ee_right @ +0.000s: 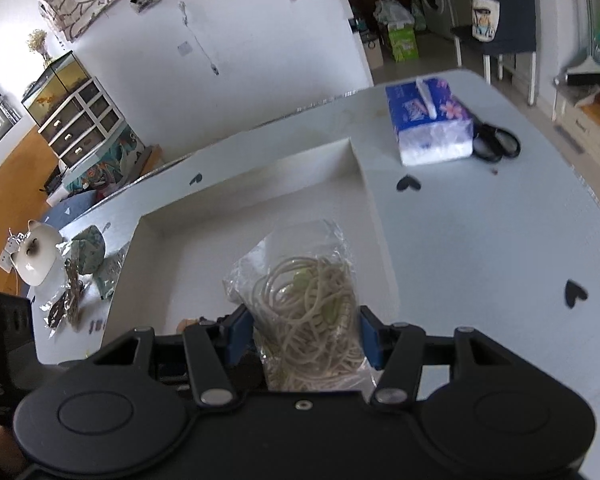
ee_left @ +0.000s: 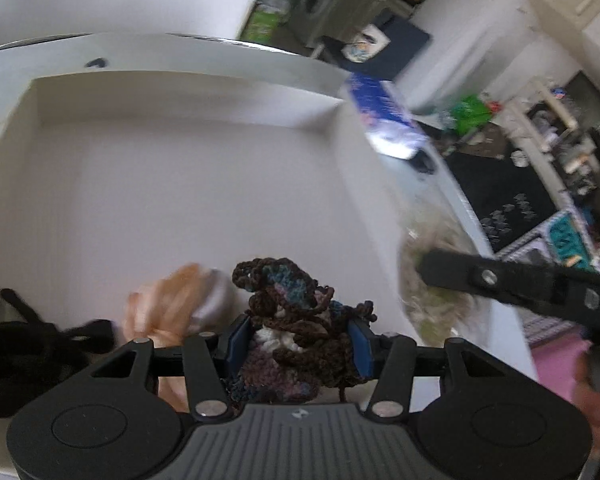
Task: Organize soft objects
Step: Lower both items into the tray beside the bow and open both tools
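We hold the left claw (ee_left: 298, 340) clamped on a crocheted bundle (ee_left: 300, 320) of brown, blue and white yarn, poised above the near edge of the white tray (ee_left: 180, 92). We hold the right claw (ee_right: 306, 332) clamped on a clear bag (ee_right: 304, 300) of pale elastic bands, above the near right part of the same tray (ee_right: 260, 160). The step in hand appears to be depositing both soft items in the tray. To do it well, we lower each claw until its load is close to the tray floor, then widen the jaws slowly so that the item settles rather than drops or bounces out. We keep the two claws apart, since the right claw (ee_left: 500, 280) sits close to the left one near the tray's right wall. The bag is slippery and should be released flat; the yarn may snag on the blue pads (ee_left: 360, 344), so we draw back straight. The tray already contains a black item (ee_left: 40, 344) at the near left and a blurred orange and pale item (ee_left: 180, 300) beside it; the far part shows bare floor. Outside the tray, on the tabletop (ee_right: 500, 240), a tissue pack (ee_right: 428, 120) lies far right with scissors (ee_right: 496, 144) just beside it.
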